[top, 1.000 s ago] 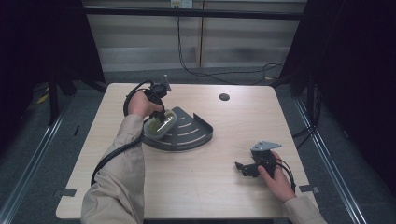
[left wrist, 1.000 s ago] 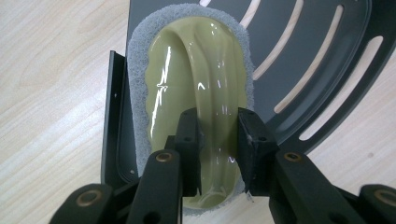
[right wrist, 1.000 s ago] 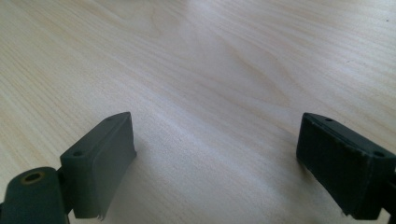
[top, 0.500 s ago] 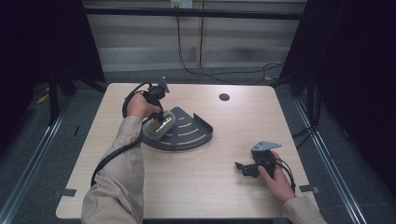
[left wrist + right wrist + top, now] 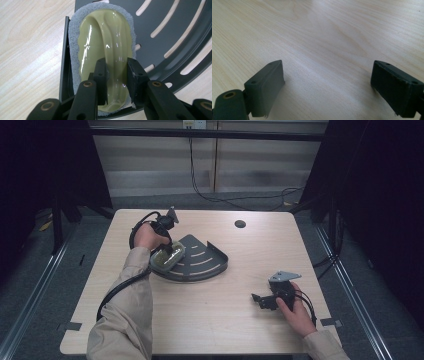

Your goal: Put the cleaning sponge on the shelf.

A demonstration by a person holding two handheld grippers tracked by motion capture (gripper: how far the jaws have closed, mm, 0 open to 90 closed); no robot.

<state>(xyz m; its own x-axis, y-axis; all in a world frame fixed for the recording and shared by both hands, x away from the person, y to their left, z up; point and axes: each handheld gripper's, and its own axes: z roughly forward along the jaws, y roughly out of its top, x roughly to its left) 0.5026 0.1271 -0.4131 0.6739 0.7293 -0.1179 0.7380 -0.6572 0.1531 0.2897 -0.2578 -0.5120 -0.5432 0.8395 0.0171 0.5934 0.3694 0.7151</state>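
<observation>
My left gripper (image 5: 116, 75) pinches the glossy raised ridge of the scrubbing pad (image 5: 105, 45) lying in the corner of the slotted grey rack (image 5: 175, 30), a light, slippery handle over soft felt, while my right gripper (image 5: 328, 87) rests wide apart, empty.

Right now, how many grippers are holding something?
1: the left gripper is clamped on the scrubber's ridge over the dark slotted tray; the right gripper rests open on the table.
</observation>
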